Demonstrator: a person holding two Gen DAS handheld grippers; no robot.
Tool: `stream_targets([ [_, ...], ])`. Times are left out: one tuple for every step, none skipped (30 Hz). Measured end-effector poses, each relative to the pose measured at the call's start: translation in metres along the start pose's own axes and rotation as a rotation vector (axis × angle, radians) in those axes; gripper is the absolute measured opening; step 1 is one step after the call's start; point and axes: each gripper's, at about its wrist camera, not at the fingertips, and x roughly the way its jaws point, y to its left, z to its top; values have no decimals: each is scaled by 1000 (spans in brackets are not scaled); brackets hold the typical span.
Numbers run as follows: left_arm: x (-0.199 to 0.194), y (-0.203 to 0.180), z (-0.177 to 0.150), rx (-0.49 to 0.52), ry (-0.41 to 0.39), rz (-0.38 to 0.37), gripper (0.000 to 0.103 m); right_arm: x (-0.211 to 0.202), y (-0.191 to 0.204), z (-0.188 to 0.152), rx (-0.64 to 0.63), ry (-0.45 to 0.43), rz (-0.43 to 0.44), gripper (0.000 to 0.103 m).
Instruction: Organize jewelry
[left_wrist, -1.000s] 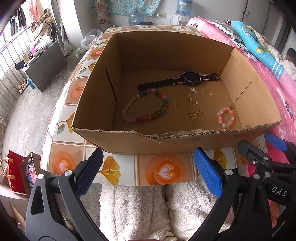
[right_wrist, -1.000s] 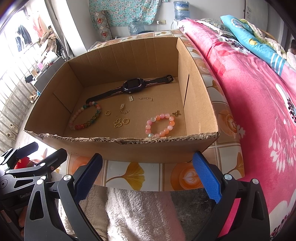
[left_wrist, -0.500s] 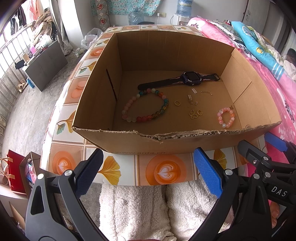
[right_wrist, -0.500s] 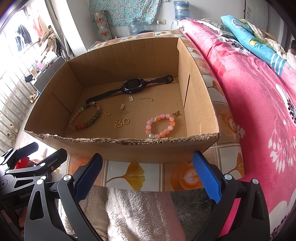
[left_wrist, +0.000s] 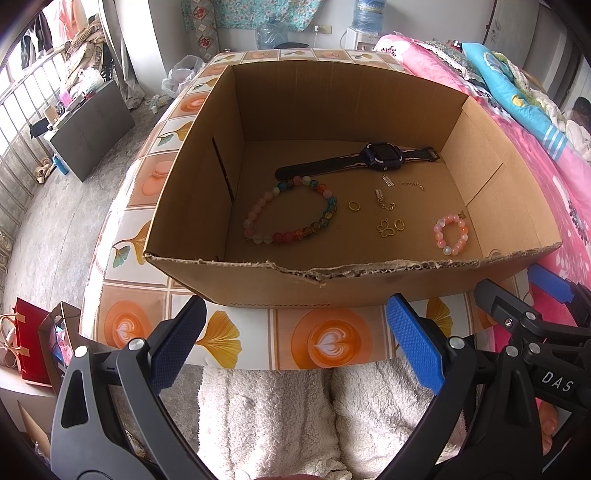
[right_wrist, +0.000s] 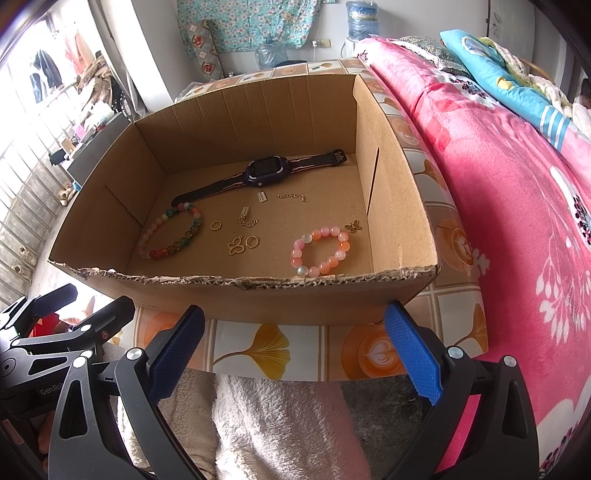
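An open cardboard box (left_wrist: 207, 177) (right_wrist: 391, 173) sits on a patterned table. Inside lie a dark watch (left_wrist: 380, 160) (right_wrist: 266, 171), a large multicolour bead bracelet (left_wrist: 291, 214) (right_wrist: 170, 230), a small pink bead bracelet (left_wrist: 450, 236) (right_wrist: 321, 249), gold rings (left_wrist: 354, 206) (right_wrist: 252, 242), a gold butterfly charm (left_wrist: 384, 228) (right_wrist: 235, 246) and short chains (left_wrist: 412, 184) (right_wrist: 291, 196). My left gripper (left_wrist: 295, 343) is open and empty in front of the box. My right gripper (right_wrist: 291, 347) is open and empty too, beside it.
The table (left_wrist: 325, 339) has an orange and white tile-pattern cover. A pink bed (right_wrist: 517, 206) runs along the right. A white fluffy fabric (left_wrist: 266, 417) lies below the grippers. A dark cabinet (left_wrist: 88, 129) and bags (left_wrist: 29, 339) stand at left.
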Motion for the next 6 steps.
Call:
stream_targets([
  [0, 0, 0, -1, 1, -1, 94, 0, 0, 0, 0, 0, 0, 95],
  [1, 0, 0, -2, 3, -1, 94, 0, 0, 0, -1, 0, -1, 95],
  [1, 0, 0, -3, 4, -1, 94, 0, 0, 0, -1, 0, -1, 95],
  [1, -1, 0, -4, 5, -1, 94, 0, 0, 0, -1, 0, -1, 95],
  [2, -1, 0, -5, 7, -1, 94, 0, 0, 0, -1, 1, -1, 95],
  [2, -2, 0, -6, 7, -1, 94, 0, 0, 0, -1, 1, 0, 95],
])
